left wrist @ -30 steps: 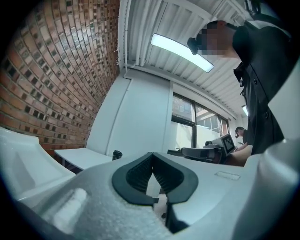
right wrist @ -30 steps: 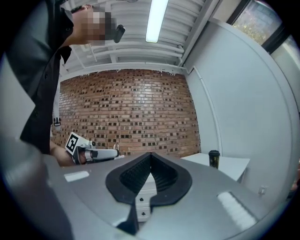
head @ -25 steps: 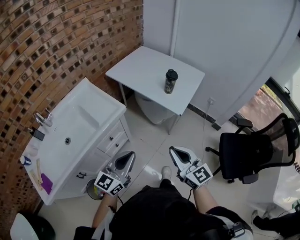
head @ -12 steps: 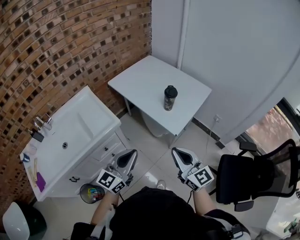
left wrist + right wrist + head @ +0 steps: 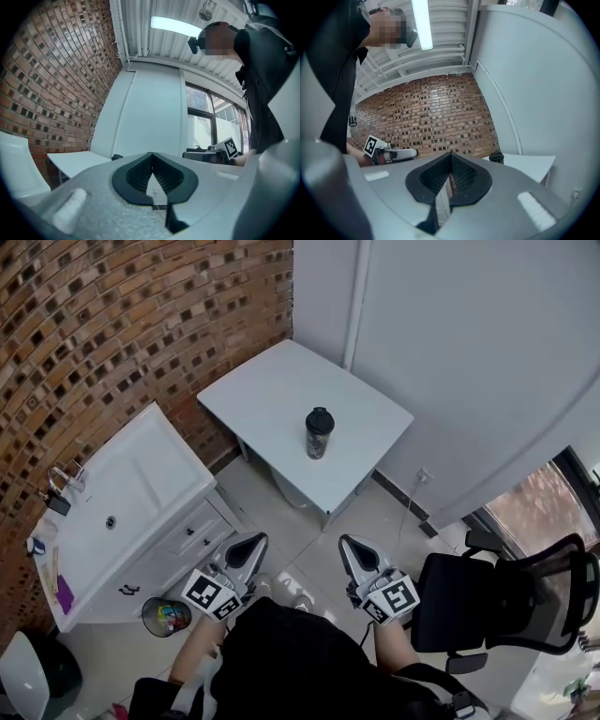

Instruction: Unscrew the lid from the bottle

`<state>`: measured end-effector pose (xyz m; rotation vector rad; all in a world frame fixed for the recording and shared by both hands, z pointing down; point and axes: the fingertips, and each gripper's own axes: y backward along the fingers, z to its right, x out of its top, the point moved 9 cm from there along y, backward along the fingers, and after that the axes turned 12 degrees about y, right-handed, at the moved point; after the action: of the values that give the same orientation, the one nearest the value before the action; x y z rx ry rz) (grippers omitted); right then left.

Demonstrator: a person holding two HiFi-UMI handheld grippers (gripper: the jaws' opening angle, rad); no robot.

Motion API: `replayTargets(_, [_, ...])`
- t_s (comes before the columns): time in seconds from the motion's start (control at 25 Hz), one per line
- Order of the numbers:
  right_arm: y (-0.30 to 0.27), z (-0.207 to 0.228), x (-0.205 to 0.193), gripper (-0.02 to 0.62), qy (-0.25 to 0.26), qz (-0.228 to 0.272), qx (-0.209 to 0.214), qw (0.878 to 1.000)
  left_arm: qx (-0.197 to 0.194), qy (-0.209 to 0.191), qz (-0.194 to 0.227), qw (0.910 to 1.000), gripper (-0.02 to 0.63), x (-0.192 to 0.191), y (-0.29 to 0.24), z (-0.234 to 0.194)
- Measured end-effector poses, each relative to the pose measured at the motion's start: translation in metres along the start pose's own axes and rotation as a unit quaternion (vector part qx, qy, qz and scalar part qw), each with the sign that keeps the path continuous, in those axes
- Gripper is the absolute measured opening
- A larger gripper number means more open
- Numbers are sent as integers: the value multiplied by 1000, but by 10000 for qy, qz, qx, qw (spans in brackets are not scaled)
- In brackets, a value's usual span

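Note:
A dark bottle (image 5: pixel 319 434) with a black lid (image 5: pixel 320 416) stands upright near the front edge of a small white table (image 5: pixel 272 395). In the right gripper view the lid (image 5: pixel 496 156) peeks over the table's edge; in the left gripper view only a dark bit of the lid (image 5: pixel 116 157) shows. Both grippers hang low in front of my body, well short of the table. The left gripper (image 5: pixel 249 544) is shut and holds nothing. The right gripper (image 5: pixel 352 545) is also shut and holds nothing. Their jaw tips meet in both gripper views.
A white sink cabinet (image 5: pixel 112 512) stands at the left against the brick wall (image 5: pixel 112 324), with a small bin (image 5: pixel 165 617) at its foot. A black office chair (image 5: pixel 497 601) stands at the right. White tiled floor (image 5: pixel 300 531) lies between me and the table.
The head view has shifted: the table and bottle now sit a little further left and lower than a second ago. Both grippers stay shut and low in front of me.

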<state>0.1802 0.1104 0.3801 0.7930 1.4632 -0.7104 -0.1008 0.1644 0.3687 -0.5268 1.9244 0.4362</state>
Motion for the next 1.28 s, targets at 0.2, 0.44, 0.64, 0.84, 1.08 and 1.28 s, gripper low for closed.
replayTargets(0.2, [-18,7,-1,5,27,-30,60,10000,16,87,-29,10000,2,1,-2,-18])
replayTargets(0.44, [-48,23,1,5,288,-110,10,9995,-50,331,-101,9994,2,-1,-26,-61])
replayTargets(0.64, [-87,63,7,5,469,-59,-73,9989,-404,289,6,9988,2,15,-72,-97])
replayTargets(0.84, [-146,93,22,5,820,-75,-41,9966,-541,302,59,9981,2,36,-104,-145])
replayTargets(1.08, [-176,135,23,5,743,-104,-377,9965,-465,360,19,9983,2,46,-126,-189])
replayTargets(1.28, [-193,148,16,5,735,-101,-526,9959,-397,408,-199,9982,2,42,-135,-212])
